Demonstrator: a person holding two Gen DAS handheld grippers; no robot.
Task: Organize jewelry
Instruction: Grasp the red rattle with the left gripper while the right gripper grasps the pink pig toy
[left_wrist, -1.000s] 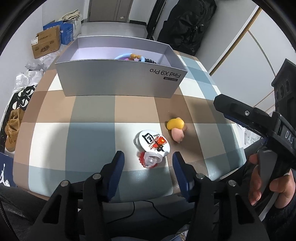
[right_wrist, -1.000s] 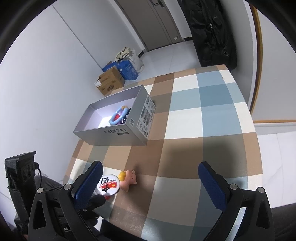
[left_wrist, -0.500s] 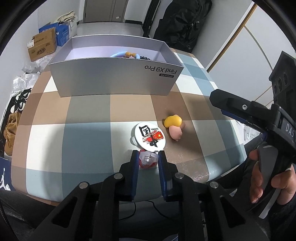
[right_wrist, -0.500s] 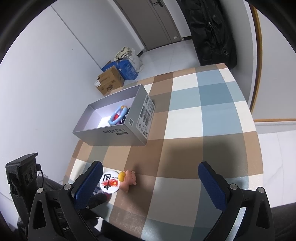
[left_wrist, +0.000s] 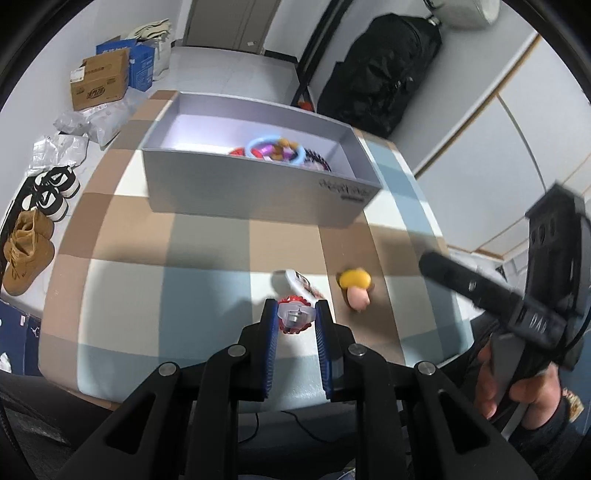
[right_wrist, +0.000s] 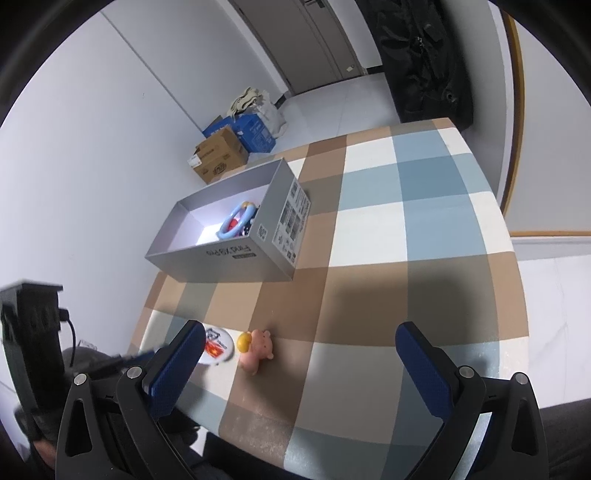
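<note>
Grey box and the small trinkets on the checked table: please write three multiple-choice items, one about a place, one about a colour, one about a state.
1. Where does the blue ring lie?
A on the floor
B in the grey box
C on the cardboard carton

2. What colour is the pig figure's cap?
A yellow
B green
C black

3. How do the right gripper's fingers stand?
A shut on the pig
B shut on the badge
C wide apart, empty

Key: 1 B, ring shows inside the walls; 2 A, cap is yellow; 3 C, only tablecloth between the fingers.

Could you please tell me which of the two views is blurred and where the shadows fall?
Left wrist view: motion blur smears the grey box lettering and the right gripper. Right wrist view: mostly sharp; a broad dark shadow crosses the checked tablecloth.
</note>
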